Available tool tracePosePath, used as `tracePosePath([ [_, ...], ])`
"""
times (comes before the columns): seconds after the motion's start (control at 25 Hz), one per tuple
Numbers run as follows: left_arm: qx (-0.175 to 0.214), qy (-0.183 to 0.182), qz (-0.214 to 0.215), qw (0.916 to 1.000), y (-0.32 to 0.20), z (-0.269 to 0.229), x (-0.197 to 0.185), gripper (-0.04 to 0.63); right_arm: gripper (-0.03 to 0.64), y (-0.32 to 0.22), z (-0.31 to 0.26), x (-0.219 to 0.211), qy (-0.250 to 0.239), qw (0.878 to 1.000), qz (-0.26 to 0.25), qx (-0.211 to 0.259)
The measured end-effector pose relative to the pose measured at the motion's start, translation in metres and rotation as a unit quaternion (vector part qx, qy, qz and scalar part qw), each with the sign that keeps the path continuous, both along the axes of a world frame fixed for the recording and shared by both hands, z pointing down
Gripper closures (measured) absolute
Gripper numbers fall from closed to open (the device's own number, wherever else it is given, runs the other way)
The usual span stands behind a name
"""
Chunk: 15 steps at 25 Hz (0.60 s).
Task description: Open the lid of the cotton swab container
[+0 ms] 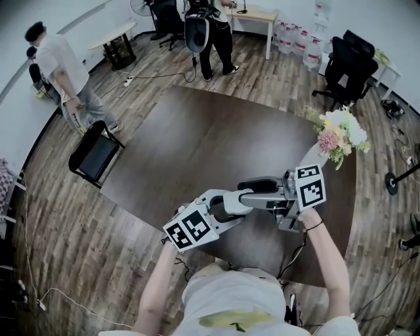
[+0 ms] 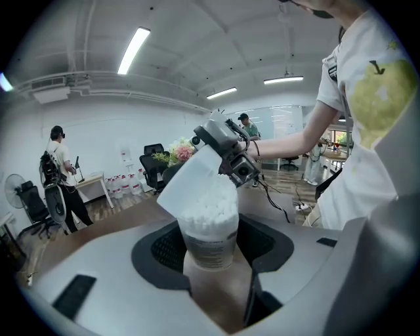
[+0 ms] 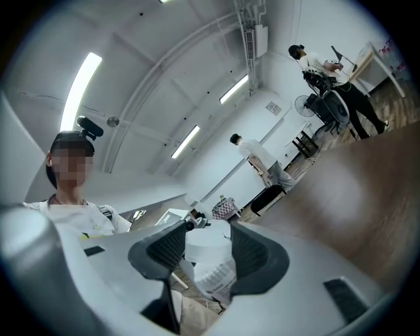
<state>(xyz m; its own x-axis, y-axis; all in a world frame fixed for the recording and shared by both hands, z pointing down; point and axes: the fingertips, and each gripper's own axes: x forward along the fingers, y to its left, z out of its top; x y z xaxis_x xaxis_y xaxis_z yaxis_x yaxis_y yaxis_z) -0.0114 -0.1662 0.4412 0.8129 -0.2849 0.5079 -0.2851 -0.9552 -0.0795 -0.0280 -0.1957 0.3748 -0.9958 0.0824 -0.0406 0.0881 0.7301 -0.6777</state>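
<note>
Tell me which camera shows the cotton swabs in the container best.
The left gripper view: the cotton swabs show plainly, packed in the open container beside its raised lid. The right gripper view shows only the lid and the container's labelled side; in the head view they cannot be made out.

A dark brown table [image 1: 216,144] fills the middle of the head view on a wood-plank floor [image 1: 79,230], with a black chair [image 1: 95,154] by its left corner and flowers [image 1: 341,134] at its right edge. Along the top stand a fan [image 1: 139,6], a pale desk [image 1: 252,16], water bottles [image 1: 295,39] and, at upper right, an office chair [image 1: 348,65]; a person [image 1: 62,69] stands at upper left and a second person [image 1: 210,33] at top centre. The walls [image 2: 98,131] and ceiling are white, lit by strip lights [image 2: 134,49].
</note>
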Motion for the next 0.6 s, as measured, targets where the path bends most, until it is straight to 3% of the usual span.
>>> tracePosePath([
  [0.36,-0.008,0.020,-0.010,0.9997,-0.002,0.000,0.001,0.359,0.394,-0.001,-0.001,0.000,-0.012,1.000,0.009,0.012],
  [0.6,-0.025,0.038,-0.077,0.9960,-0.018,0.006,-0.011,0.359,0.393,-0.019,-0.002,0.012,-0.009,0.997,0.067,0.028],
])
